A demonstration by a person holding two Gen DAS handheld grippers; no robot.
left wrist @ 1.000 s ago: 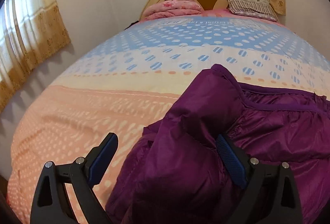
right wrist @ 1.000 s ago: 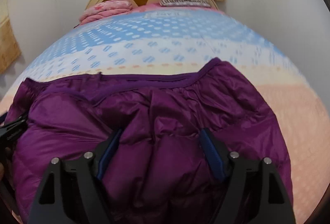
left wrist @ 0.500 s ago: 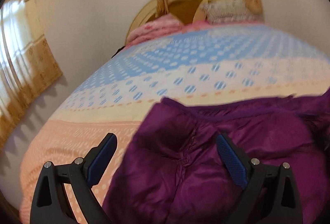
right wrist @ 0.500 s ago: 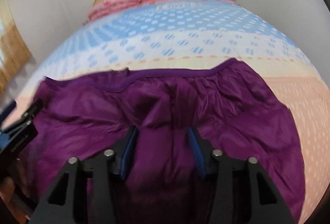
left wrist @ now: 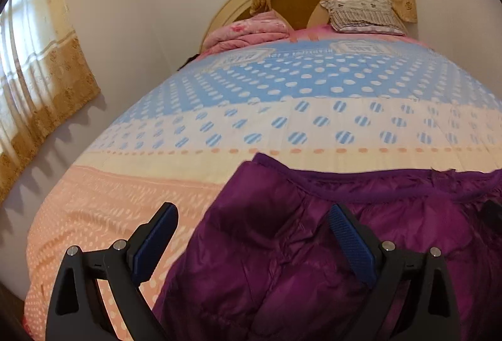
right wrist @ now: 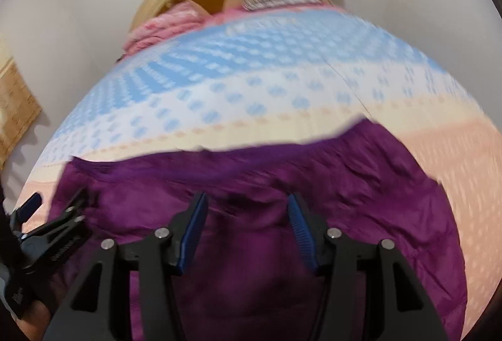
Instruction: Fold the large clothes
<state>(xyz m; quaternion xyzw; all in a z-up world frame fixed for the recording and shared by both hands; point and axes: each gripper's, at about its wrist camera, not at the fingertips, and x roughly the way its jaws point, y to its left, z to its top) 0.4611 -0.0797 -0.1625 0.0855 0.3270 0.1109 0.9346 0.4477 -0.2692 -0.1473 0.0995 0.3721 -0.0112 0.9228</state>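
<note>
A purple puffer jacket [left wrist: 313,246] lies spread on the bed's near end; it also fills the lower right wrist view [right wrist: 360,184]. My left gripper [left wrist: 251,234] is open above the jacket's left part, holding nothing. My right gripper [right wrist: 246,221] is open over the jacket's middle, with the fabric below and between its fingers but not pinched. The left gripper [right wrist: 47,215] shows at the left edge of the right wrist view, at the jacket's left side. The right wrist view is blurred.
The bed cover [left wrist: 282,121] has blue, white and peach dotted bands. A pink folded blanket [left wrist: 254,30] and a striped pillow [left wrist: 364,14] lie at the wooden headboard [left wrist: 291,2]. Curtains [left wrist: 37,74] hang on the left wall.
The jacket's raised fold has dropped and it lies flatter. Both grippers pulled back and up. The right gripper narrowed at half a second ago, then opened wide again.
</note>
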